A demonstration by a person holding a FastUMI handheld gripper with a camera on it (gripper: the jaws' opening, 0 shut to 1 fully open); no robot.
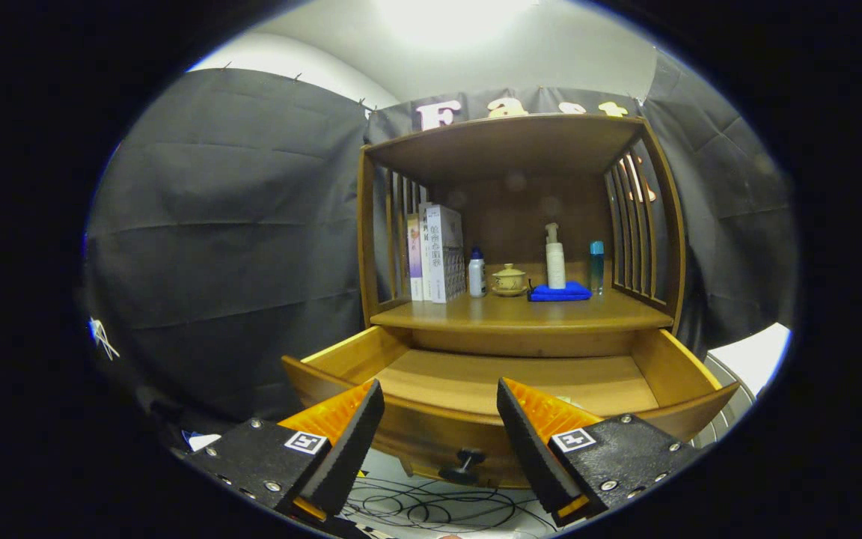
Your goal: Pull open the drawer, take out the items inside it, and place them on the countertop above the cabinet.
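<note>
While the drawer (pixel 506 385) is standing pulled out just ahead, the gripper (pixel 440 408) is hovering, fingers spread wide, knob (pixel 465 463) lying between them.

The gripper (pixel 440 419) has two wedge-shaped fingers (pixel 356 430) with ribbed inner faces, mounted on flat plates bearing silver screws and square black-and-white markers; they stand apart.

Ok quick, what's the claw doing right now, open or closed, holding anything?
Claw: open, holding nothing, fingers spread above the front edge of the pulled-out drawer, with its knob below and between them.
</note>
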